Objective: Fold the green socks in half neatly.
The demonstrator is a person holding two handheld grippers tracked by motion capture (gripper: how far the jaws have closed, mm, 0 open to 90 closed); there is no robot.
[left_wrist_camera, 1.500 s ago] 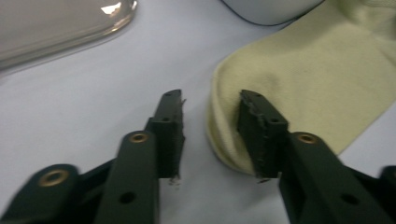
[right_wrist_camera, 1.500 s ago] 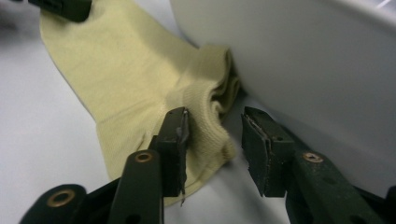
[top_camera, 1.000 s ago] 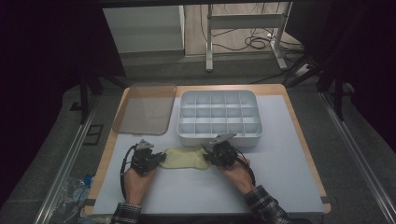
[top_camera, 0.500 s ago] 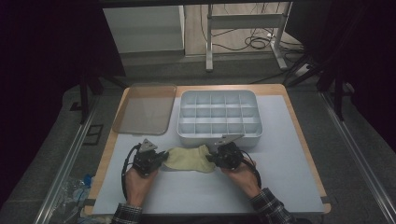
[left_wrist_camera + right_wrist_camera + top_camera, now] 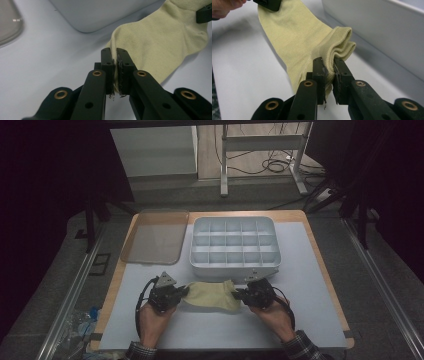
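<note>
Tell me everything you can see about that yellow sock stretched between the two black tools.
The pale yellow knitted sock lies flat on the white table, just in front of the grey compartment tray and apart from it. It looks like soft fine-ribbed cotton, with a thicker ribbed cuff. The left gripper has its jaws shut on one end; the right gripper has its jaws shut on the cuff, whose layers bunch and fold there. Between them the fabric is spread out.

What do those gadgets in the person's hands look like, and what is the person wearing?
Each hand-held gripper, left and right, is black, with two flat jaws on arms with brass-ringed holes. A black cable loops from each. The left carries a grey three-cornered plate. The pads look frayed. The sleeves are dark plaid.
</note>
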